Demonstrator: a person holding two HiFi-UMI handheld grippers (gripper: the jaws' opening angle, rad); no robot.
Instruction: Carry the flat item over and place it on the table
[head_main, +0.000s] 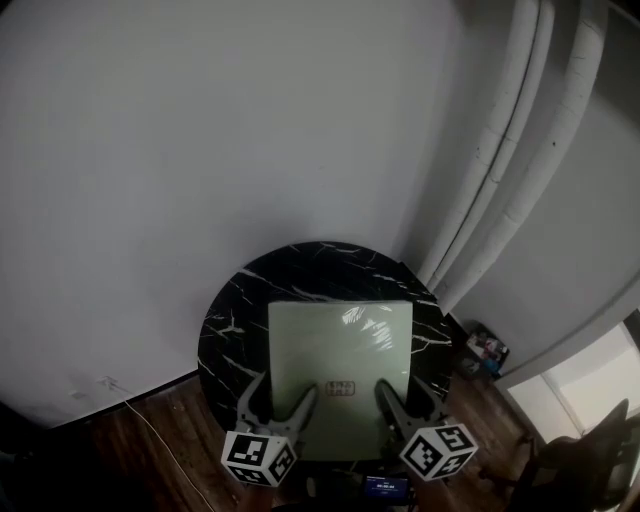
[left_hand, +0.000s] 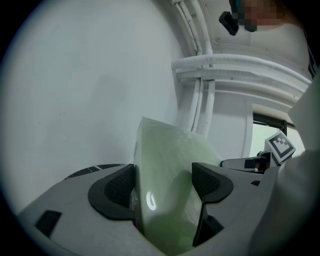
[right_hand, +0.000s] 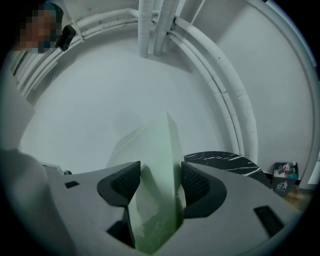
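A pale green flat item (head_main: 340, 345), glossy as if wrapped in film, is held over a round black marble table (head_main: 222, 318). Both grippers grip its near edge. My left gripper (head_main: 278, 400) is shut on its near left corner, and in the left gripper view the flat item (left_hand: 167, 185) stands edge-on between the dark pads (left_hand: 117, 189). My right gripper (head_main: 405, 400) is shut on the near right part, the flat item (right_hand: 159, 190) wedged between its pads (right_hand: 196, 184). Whether the item touches the tabletop cannot be told.
A white wall rises right behind the table. White pipes (head_main: 505, 150) run down the corner at the right. Small clutter (head_main: 485, 350) lies on the wooden floor (head_main: 160, 445) beside the table, a thin cable (head_main: 140, 420) runs at the left, and a dark chair (head_main: 590, 450) stands lower right.
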